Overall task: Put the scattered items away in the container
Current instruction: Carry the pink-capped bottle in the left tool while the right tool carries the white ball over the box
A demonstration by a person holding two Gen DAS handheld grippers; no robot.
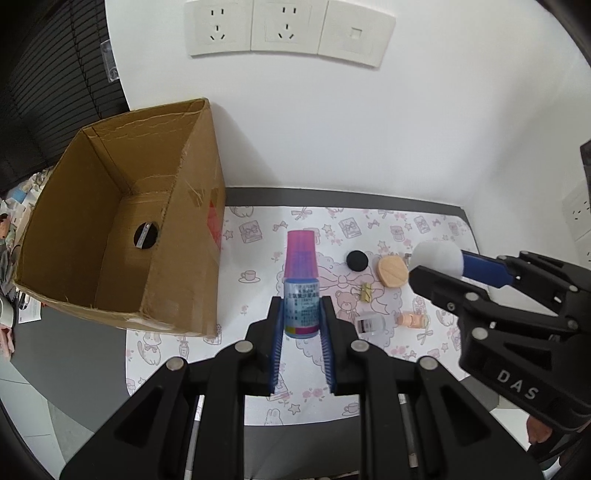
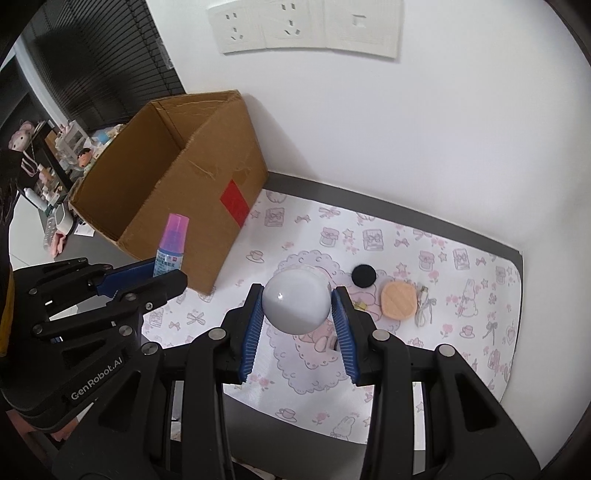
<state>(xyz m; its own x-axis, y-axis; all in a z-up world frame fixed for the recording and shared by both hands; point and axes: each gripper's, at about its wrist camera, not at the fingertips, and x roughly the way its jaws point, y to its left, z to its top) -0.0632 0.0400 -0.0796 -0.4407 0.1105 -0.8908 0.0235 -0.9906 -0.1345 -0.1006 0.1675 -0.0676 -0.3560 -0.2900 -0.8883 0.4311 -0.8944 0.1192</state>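
Nearest, the left tool (image 1: 301, 314) is clamped on an upright blue-labelled bottle with a pink translucent cap (image 1: 301, 280). The open brown cardboard box (image 1: 177, 206) lies just to its left, nearer this hand, its tall right wall between. Rightward, the right tool (image 2: 297, 306) is clamped on a white round bulb-like ball (image 2: 297, 301). A black disc (image 2: 364, 276) and peach squarish pad (image 2: 398, 299) lie on the patterned desk mat (image 2: 461, 258).

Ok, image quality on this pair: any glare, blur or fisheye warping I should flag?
Left wrist view: sharp and evenly lit, though the wall sockets bow near the top and black vignette fills the corners. Right wrist view: a small glare spot sits on the white ball, the cardboard box edges curve, and the far-left shelf clutter is dim.
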